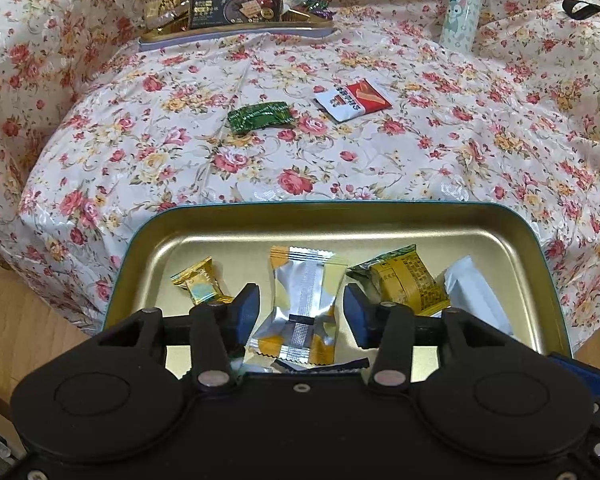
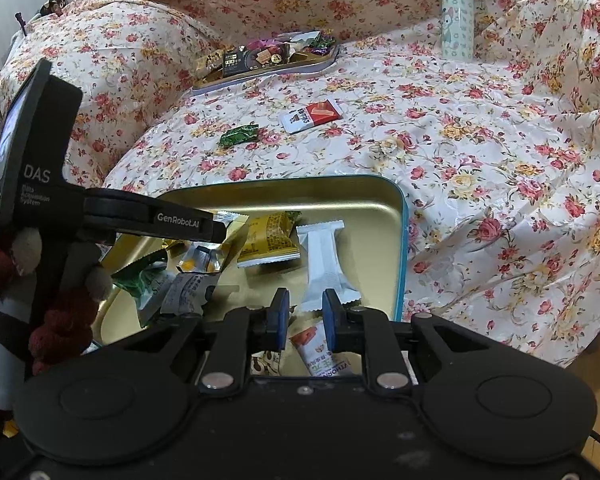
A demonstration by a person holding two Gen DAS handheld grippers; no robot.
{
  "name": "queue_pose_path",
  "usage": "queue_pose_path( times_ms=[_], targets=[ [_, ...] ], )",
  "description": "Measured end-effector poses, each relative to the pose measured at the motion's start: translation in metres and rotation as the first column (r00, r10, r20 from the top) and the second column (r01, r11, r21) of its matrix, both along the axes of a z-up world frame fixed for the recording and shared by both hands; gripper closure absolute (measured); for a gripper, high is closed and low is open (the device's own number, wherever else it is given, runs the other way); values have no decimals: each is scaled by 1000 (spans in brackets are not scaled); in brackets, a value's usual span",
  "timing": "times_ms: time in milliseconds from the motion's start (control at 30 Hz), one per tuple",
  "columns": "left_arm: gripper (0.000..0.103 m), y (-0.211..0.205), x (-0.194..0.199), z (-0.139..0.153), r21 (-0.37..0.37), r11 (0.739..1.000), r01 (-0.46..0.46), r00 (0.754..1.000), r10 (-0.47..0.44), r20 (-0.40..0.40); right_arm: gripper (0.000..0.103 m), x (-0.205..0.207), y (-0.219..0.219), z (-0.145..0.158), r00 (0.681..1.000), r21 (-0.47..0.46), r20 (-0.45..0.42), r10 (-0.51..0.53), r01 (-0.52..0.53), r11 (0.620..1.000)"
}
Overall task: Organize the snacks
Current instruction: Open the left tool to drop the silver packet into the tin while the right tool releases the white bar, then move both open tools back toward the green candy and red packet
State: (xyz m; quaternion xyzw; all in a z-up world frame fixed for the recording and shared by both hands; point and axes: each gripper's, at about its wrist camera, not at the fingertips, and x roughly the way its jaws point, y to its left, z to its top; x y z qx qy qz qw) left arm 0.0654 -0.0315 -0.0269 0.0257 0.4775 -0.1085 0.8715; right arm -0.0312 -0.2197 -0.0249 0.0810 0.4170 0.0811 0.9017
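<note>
A gold tin tray (image 1: 340, 220) with a teal rim lies on the flowered cloth and holds several wrapped snacks. My left gripper (image 1: 300, 312) hangs over it, open. A silver and yellow packet (image 1: 304, 292) lies between its blue pads, with a gap on both sides. A small gold candy (image 1: 198, 284), a yellow packet (image 1: 404, 284) and a white packet (image 1: 472, 296) lie beside it. My right gripper (image 2: 305, 312) sits shut at the same tray's (image 2: 400, 240) near end, above an orange and white packet (image 2: 316, 344). Nothing shows it pinching anything.
A green candy (image 1: 260, 116) and a red and white packet (image 1: 352, 100) lie loose on the cloth. A second tray (image 1: 220, 38) heaped with snacks stands at the back, a pale bottle (image 1: 460, 8) to its right. A hand in a dark red knit (image 2: 60, 320) holds the left tool.
</note>
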Motion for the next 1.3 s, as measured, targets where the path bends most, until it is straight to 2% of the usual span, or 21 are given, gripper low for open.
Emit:
queue_pose_path(
  times_ms=[267,467,667,933,1067,1167,1300],
  targets=[
    [48,6,-14,15,20,1000,-13,995,11,101,83,-1,1,0,1000,1,6,6,-6,1000],
    [44,17,-26,26,30,999,-38,978,31,207,83,-2,0,3,1000,-6,21,9,-9,1000],
    [43,28,-41,31,42,997,-59,955,44,293,83,-2,0,4,1000,-6,28,14,-13,1000],
    [38,31,-66,33,98,993,-70,903,21,429,80,-2,3,4,999,-9,24,27,-27,1000],
    [38,28,-73,33,116,992,-51,891,-8,455,75,1,4,6,999,-8,33,28,-27,1000],
    [38,28,-74,35,109,993,-49,884,-8,468,67,5,4,10,999,-1,43,23,-23,1000],
    [38,29,-76,33,106,994,-42,888,-12,459,64,13,4,17,998,-7,65,19,-19,1000]
  ],
)
